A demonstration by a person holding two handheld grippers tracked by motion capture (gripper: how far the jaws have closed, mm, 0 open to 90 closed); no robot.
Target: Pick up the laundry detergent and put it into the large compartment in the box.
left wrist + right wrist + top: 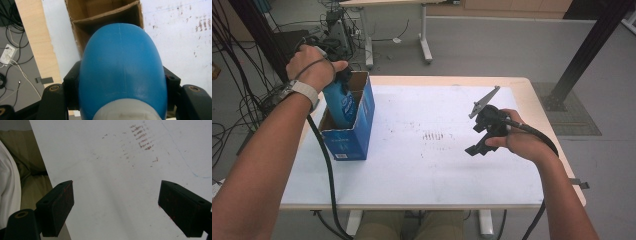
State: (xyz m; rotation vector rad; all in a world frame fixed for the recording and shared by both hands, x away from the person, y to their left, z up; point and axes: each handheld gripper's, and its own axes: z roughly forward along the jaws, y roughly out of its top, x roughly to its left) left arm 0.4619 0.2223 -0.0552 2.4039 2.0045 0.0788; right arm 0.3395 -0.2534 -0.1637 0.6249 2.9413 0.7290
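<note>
At table's left edge, left gripper [341,75] pinches blue bottle [339,102] w/ both jaws, bottle's lower part inside the open cardboard box [357,132], upright-ish, leaning a bit. Right gripper [482,135] hovers over bare white tabletop [422,165], well apart from box, jaws spread wide, nothing btwn them.

Blue bottle [343,102] at the upper left of the high view, plastic with a pale label, standing roughly upright and leaning a touch, its lower end down inside the open cardboard box [357,131]. That box is blue outside and brown inside, with a cardboard divider. In the left gripper view the bottle's [122,72] rounded blue body bulges mid-frame, a grey band at the bottom edge.
</note>
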